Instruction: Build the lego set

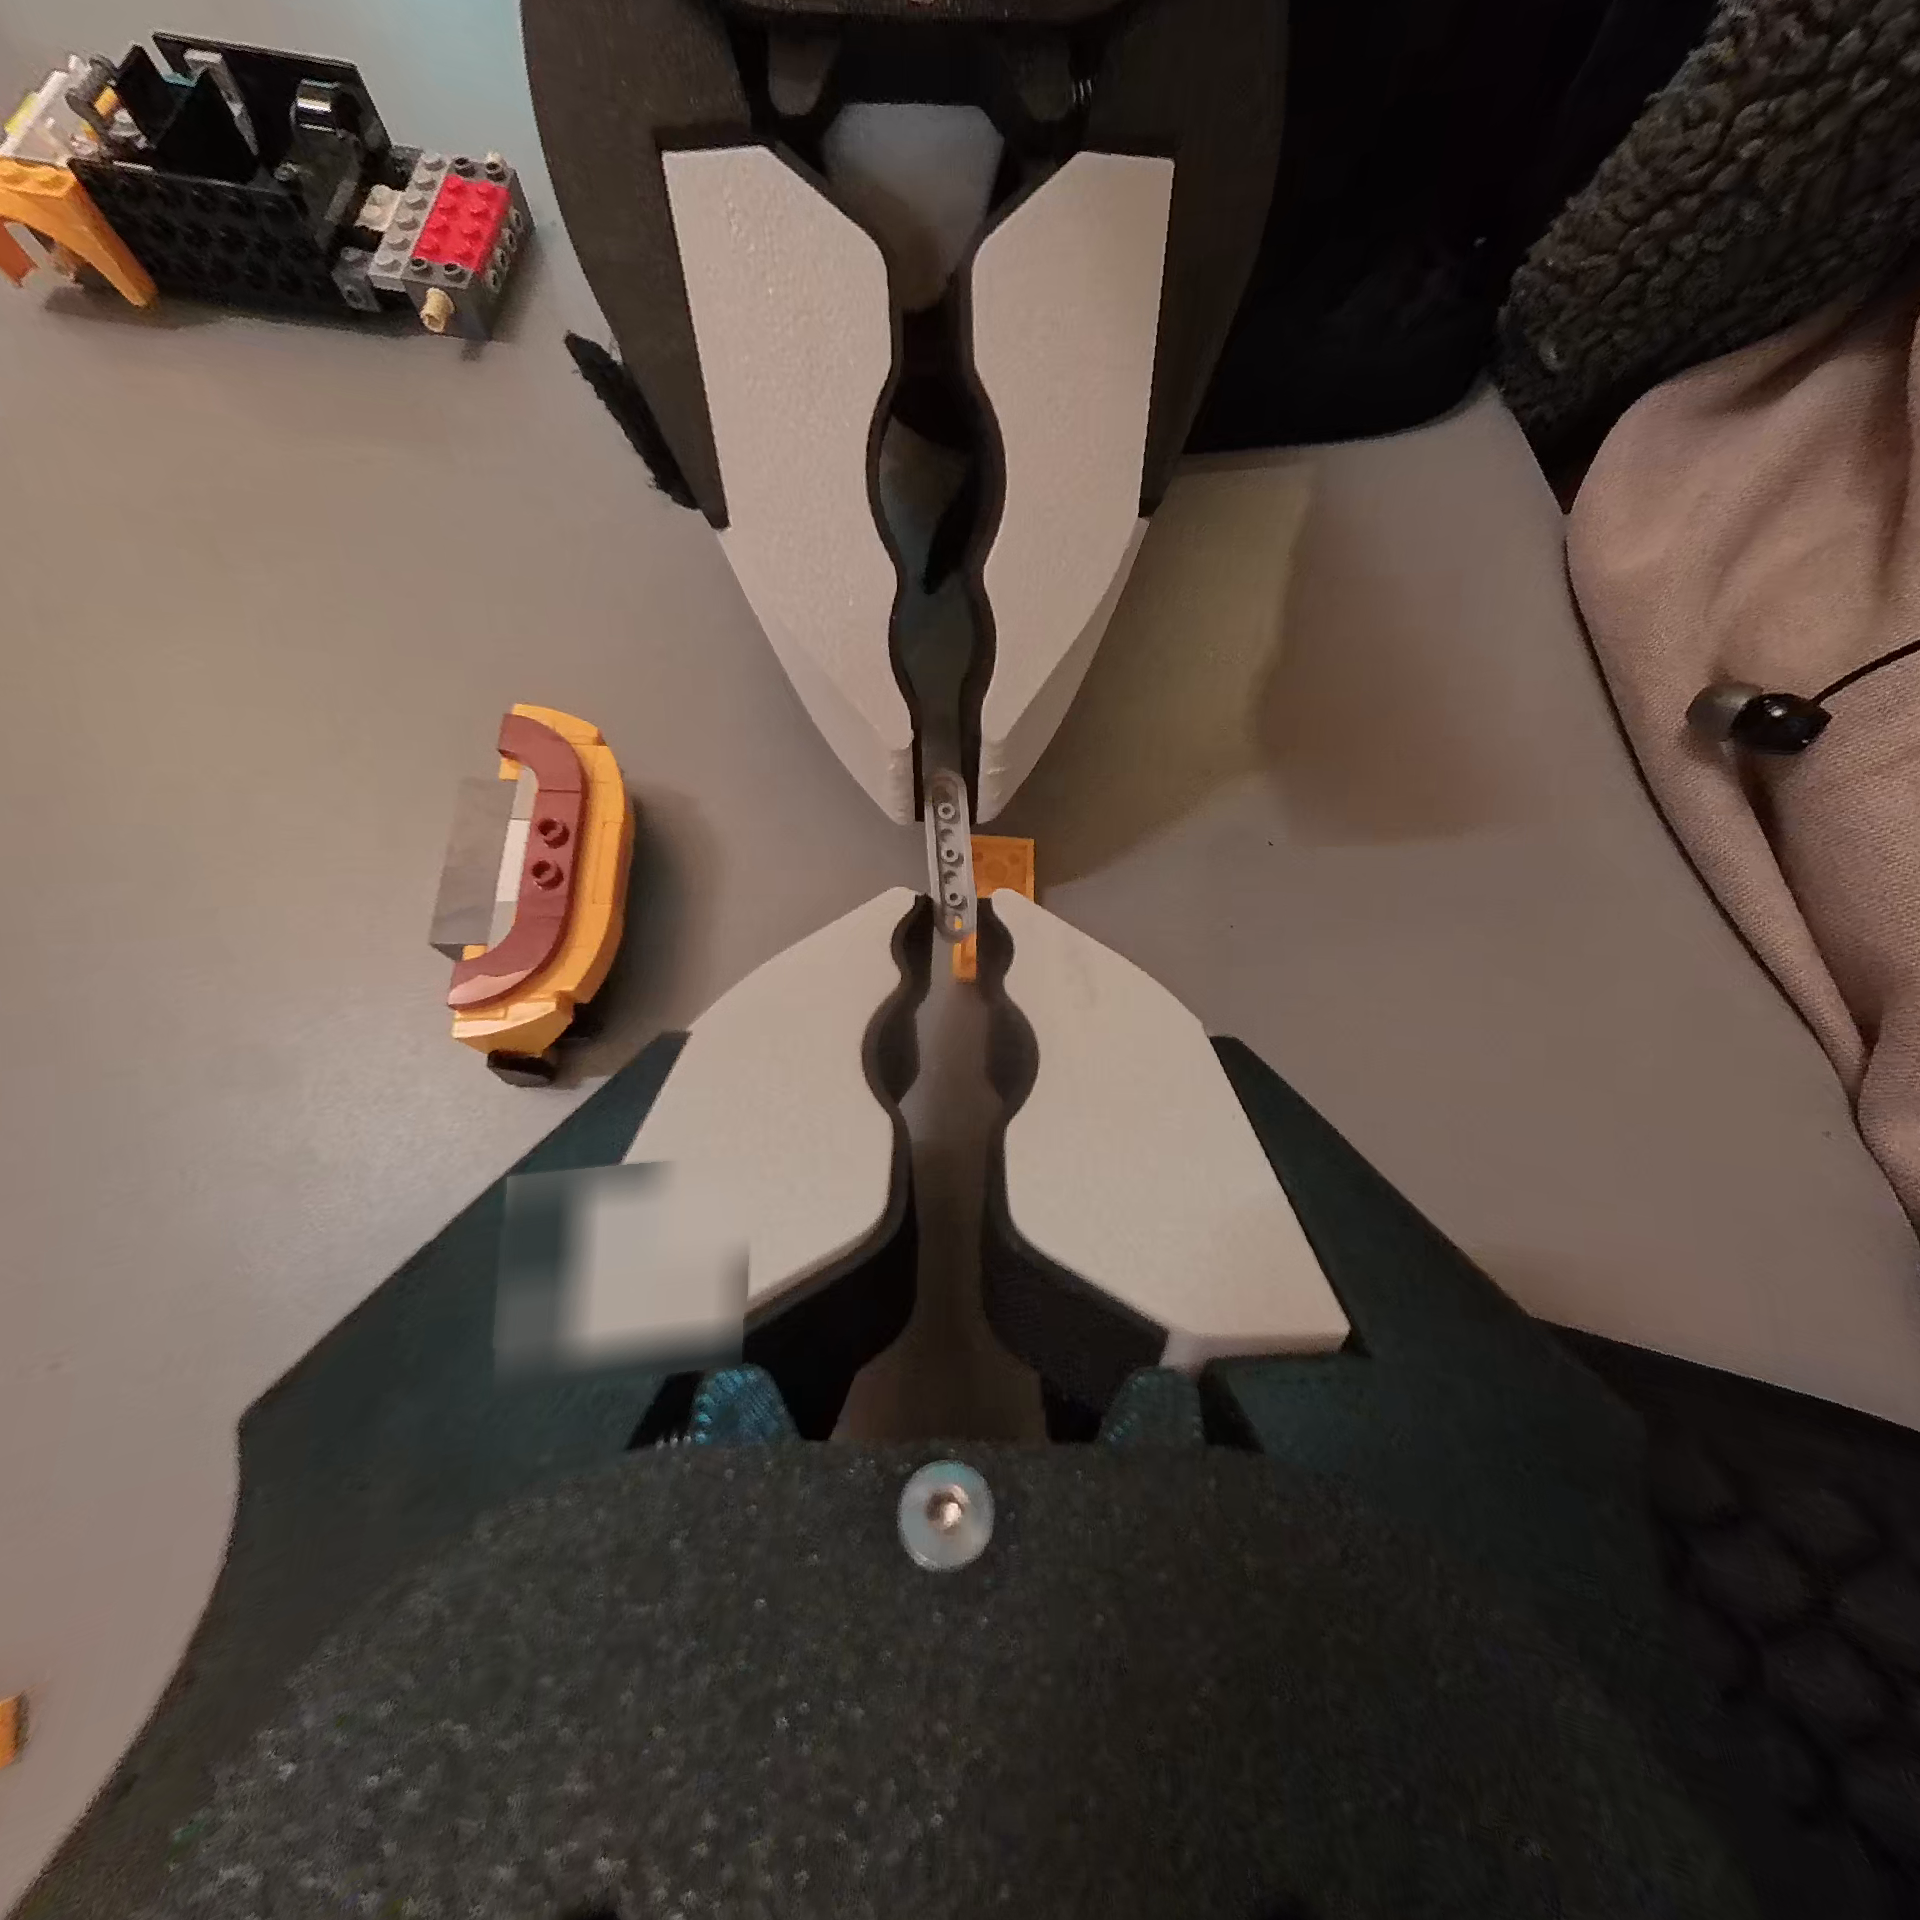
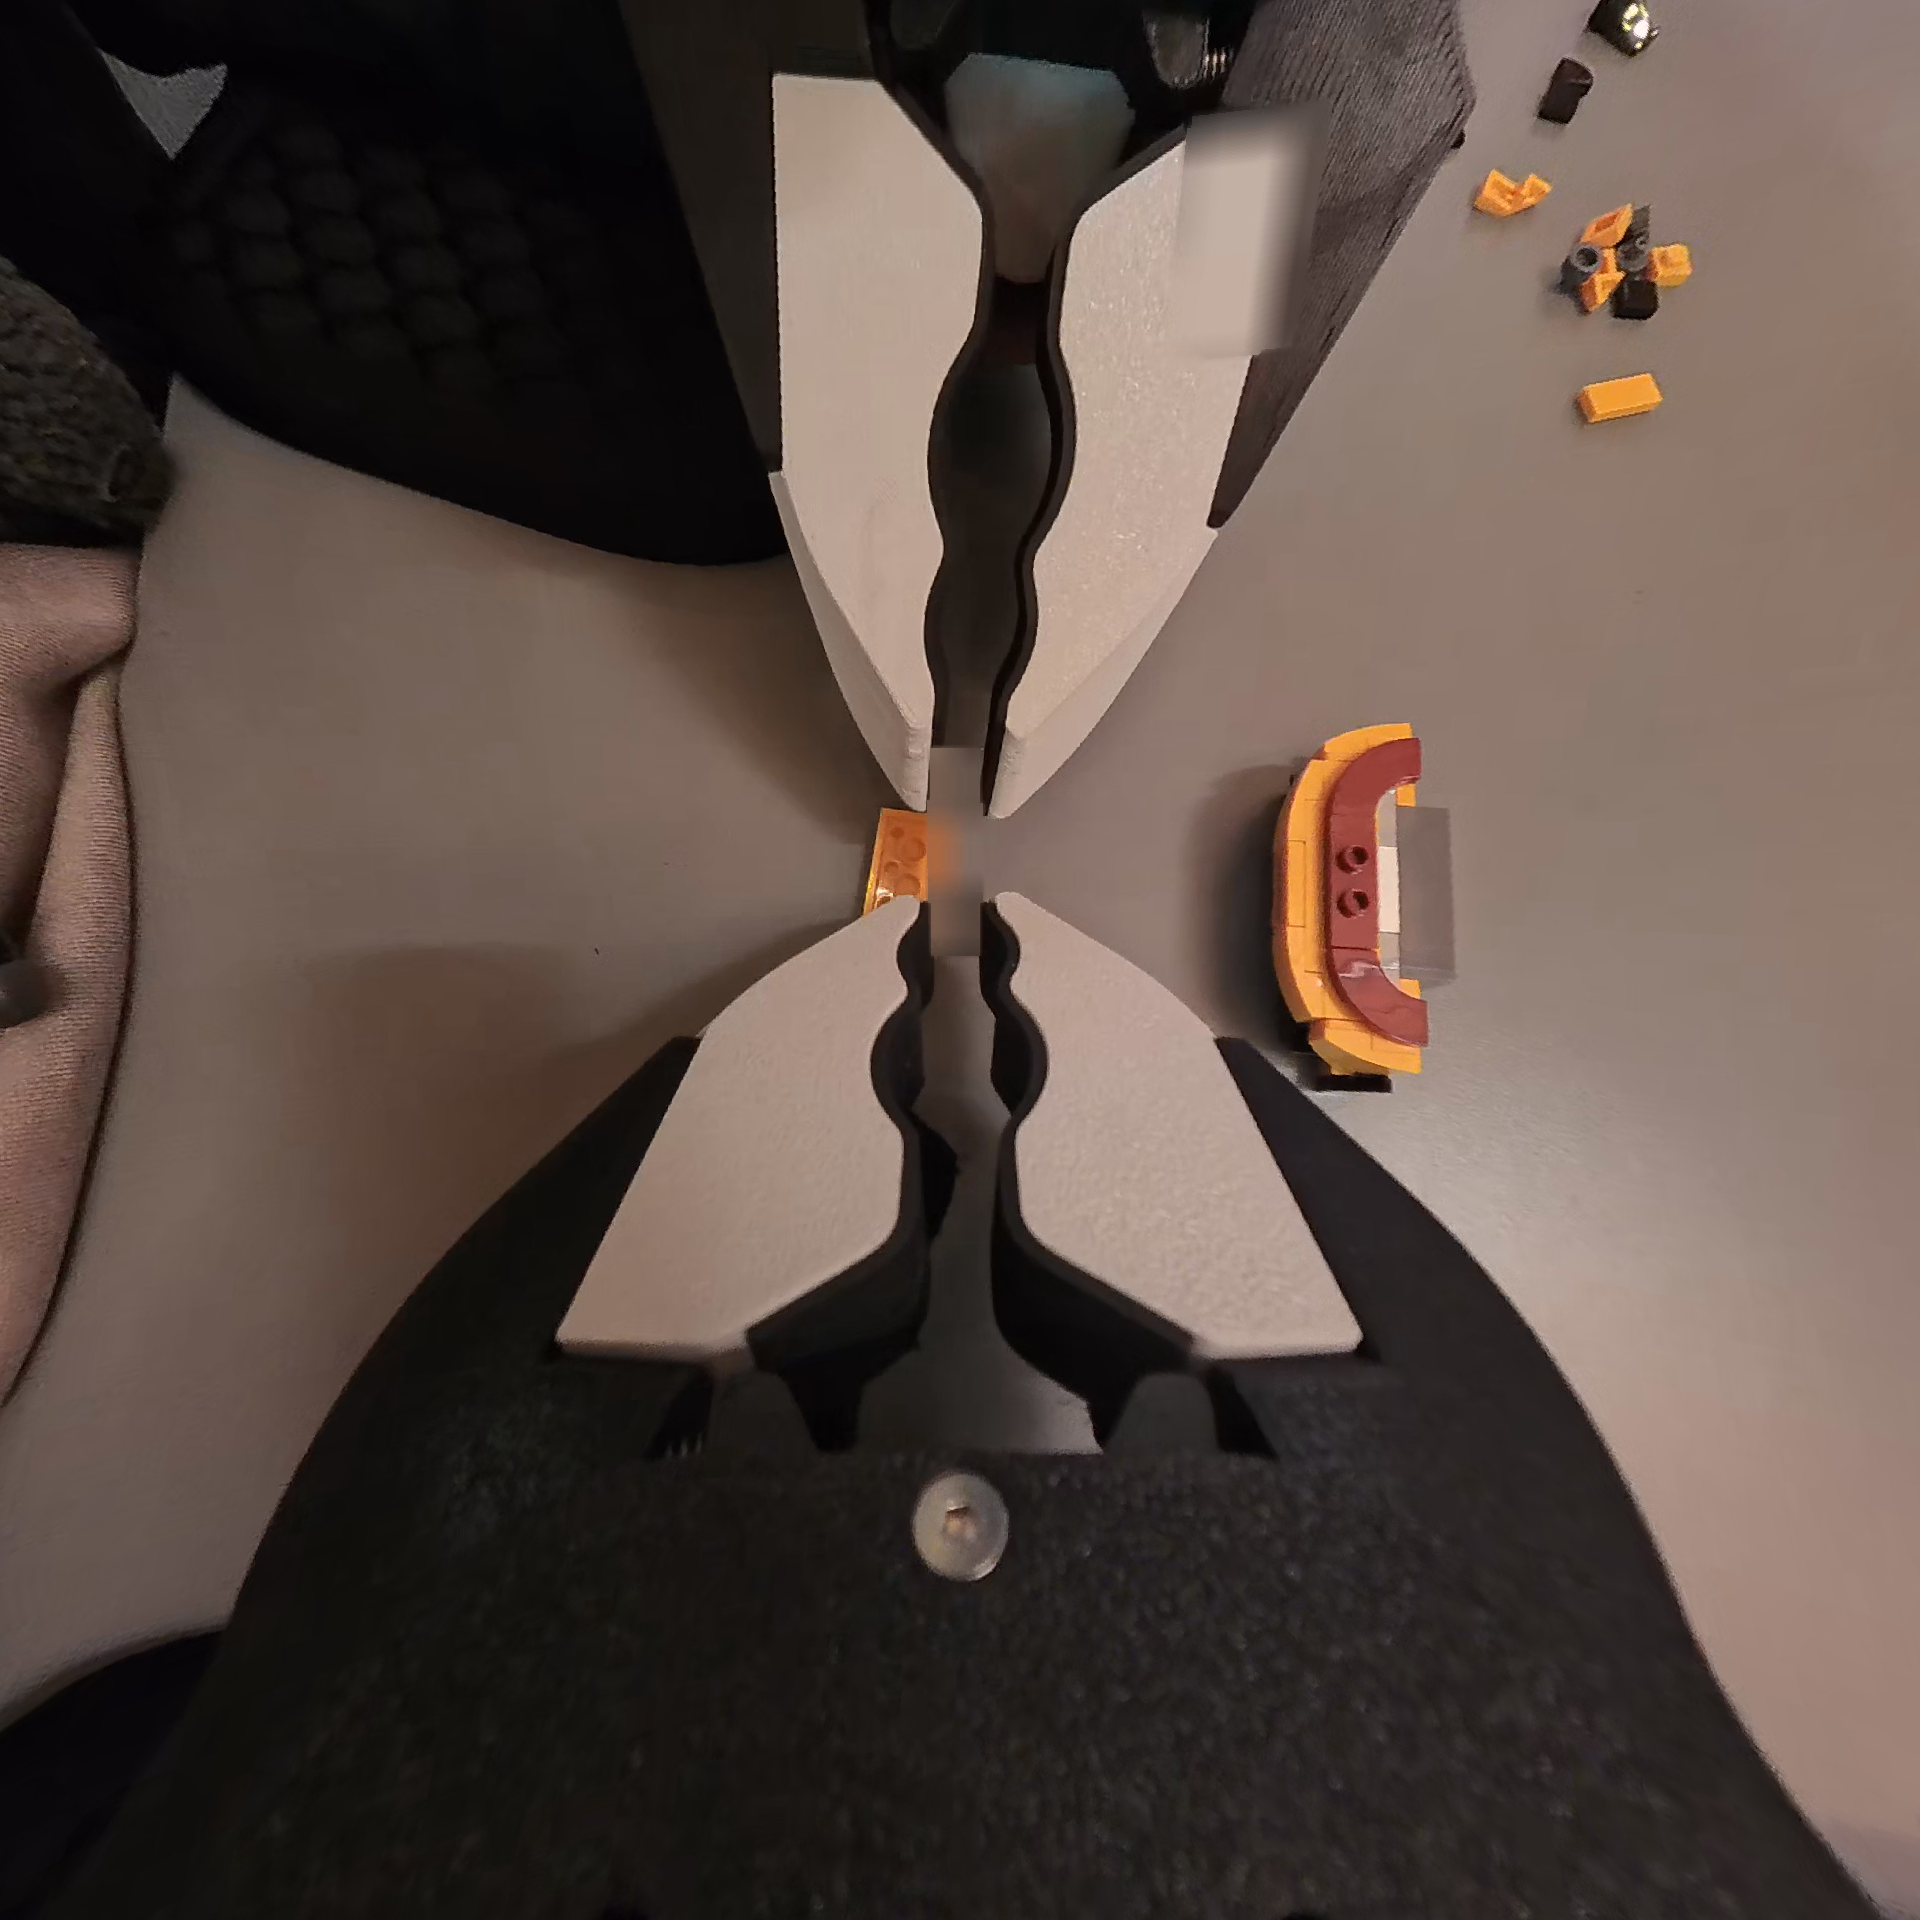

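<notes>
Item: two hand-held grippers meeting tip to tip above a matte grey tabletop point(image 1: 260, 623), both working one small assembly.

- Left gripper point(image 1: 951, 925): its white, wavy-edged fingers are nearly together, clamping the near end of a thin grey plastic beam with a row of small holes point(image 1: 951, 847).
- Right gripper point(image 2: 954, 920): fingers likewise pinched nearly together at the same joint; a blurred patch is hiding what they are clamping.
- Flat orange studded plate point(image 1: 1003, 862): glossy, sitting right beside the beam at the meeting point, between the two sets of tips.
- Curved orange and dark-red brick arch with grey slope point(image 1: 540, 883): smooth, resting apart on the tabletop.
- Black, grey and red studded vehicle chassis point(image 1: 260, 197): far left.
- Small loose orange and black pieces point(image 2: 1621, 260): far right.

Handling note: the beam is slim and slick, so keeping both grips square and pressing straight along the studs should be seating it without twisting.
</notes>
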The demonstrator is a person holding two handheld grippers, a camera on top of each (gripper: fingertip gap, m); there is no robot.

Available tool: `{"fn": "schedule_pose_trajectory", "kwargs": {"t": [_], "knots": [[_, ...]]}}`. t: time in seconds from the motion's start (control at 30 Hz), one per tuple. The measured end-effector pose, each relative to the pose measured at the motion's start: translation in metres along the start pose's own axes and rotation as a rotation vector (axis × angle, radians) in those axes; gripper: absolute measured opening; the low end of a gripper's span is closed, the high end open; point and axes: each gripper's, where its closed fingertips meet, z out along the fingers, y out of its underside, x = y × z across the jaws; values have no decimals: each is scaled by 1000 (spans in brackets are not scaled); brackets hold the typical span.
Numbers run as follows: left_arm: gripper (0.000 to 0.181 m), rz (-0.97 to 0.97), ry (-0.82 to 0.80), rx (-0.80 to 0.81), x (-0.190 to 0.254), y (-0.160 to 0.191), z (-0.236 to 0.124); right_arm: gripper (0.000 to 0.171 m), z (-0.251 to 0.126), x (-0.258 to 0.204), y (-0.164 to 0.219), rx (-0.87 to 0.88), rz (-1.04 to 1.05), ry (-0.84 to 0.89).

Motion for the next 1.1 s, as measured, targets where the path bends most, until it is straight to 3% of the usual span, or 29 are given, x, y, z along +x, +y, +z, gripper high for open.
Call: {"fn": "schedule_pose_trajectory", "kwargs": {"t": [0.4,0.67,1.1], "knots": [[9,33,8,-32,4,4,2,8,4,-4,5,-41,25,-23],[0,74,7,-89,9,10,9,8,10,-8,9,-95,85,-30],[8,90,-1,-116,9,13,12,8,12,-12,10,-120,87,-31]]}}
